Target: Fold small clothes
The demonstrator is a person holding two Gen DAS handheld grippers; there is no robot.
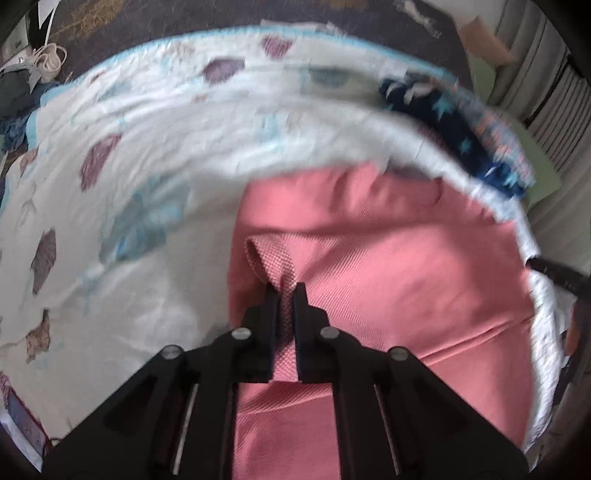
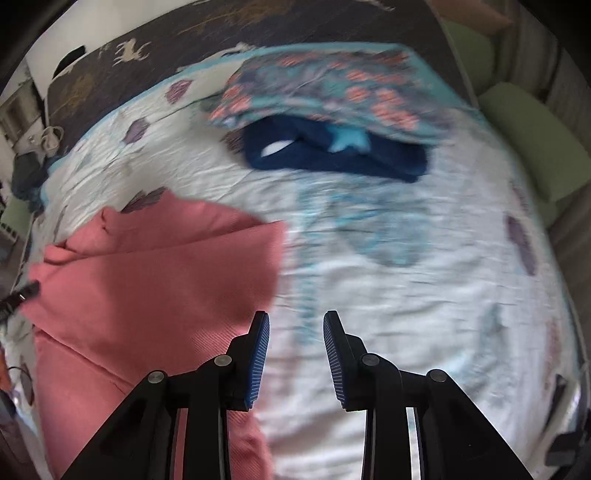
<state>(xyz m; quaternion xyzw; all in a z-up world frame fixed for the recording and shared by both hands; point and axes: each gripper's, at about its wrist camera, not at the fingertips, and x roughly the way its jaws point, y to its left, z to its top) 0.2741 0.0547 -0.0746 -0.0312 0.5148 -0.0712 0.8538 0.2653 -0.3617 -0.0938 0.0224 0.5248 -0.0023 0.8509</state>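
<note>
A pink garment [image 1: 388, 258] lies on a white leaf-patterned bedsheet [image 1: 129, 166]. My left gripper [image 1: 286, 290] is shut on a pinched fold of the pink garment and holds it up a little. In the right wrist view the pink garment [image 2: 147, 273] lies at the left, and the left gripper's tip [image 2: 26, 290] shows at its left edge. My right gripper [image 2: 295, 319] is open and empty over the bedsheet [image 2: 406, 295], just right of the garment's edge.
A dark blue garment with stars [image 2: 332, 155] and a teal floral garment [image 2: 332, 85] lie stacked at the far side of the bed. Green cushions [image 2: 532, 140] sit at the right. A dark deer-patterned blanket [image 2: 184, 33] lies behind. Clutter [image 1: 22, 92] is at the far left.
</note>
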